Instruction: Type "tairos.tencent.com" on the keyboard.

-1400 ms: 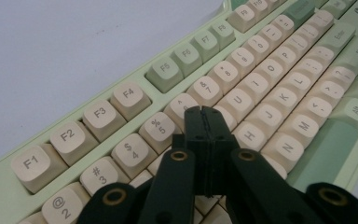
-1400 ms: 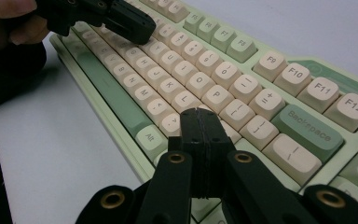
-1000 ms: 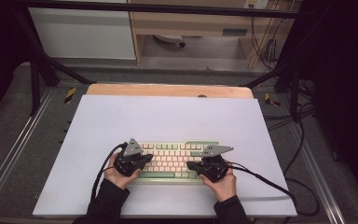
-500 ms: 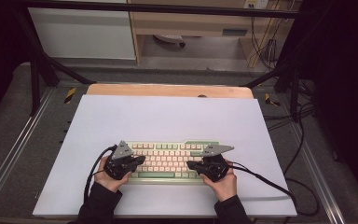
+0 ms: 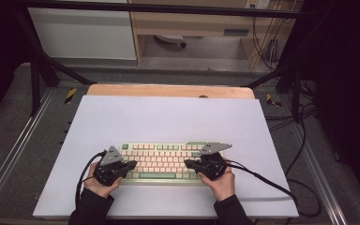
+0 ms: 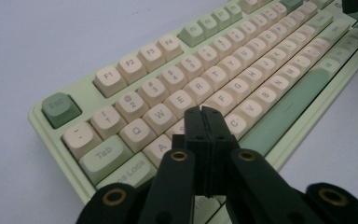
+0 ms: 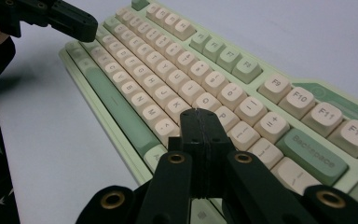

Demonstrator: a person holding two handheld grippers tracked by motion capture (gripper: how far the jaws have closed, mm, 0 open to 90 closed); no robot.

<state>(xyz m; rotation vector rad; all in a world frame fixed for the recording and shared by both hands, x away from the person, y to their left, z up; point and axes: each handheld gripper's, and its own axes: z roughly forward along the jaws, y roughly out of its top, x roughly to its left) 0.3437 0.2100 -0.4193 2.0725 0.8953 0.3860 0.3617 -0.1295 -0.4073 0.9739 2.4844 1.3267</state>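
While both hands sit at the near edge of the table, the green-and-cream keyboard (image 5: 166, 161) lies flat on the big white mat (image 5: 168, 117), toward the near side and roughly centred — long edge running left to right in the high view.

Left gripper (image 6: 204, 112) has its jaws pressed fully together, nothing pinched between them. In the left gripper view the closed tip hovers over the left end of the letter rows, around the D key, with Tab (image 6: 103, 152) and Caps Lock just to the side and Esc (image 6: 57, 106) at the far corner. Can't tell whether the tip is actually touching a key or sitting just above it.

Right gripper (image 7: 200, 114) is the same deal — jaws clamped flat against each other, empty. Its tip is over the right end of the letter area, near P and the punctuation keys, with Backspace (image 7: 313, 155) off to the right. From that view the left gripper shows up dark at the far end of the board.
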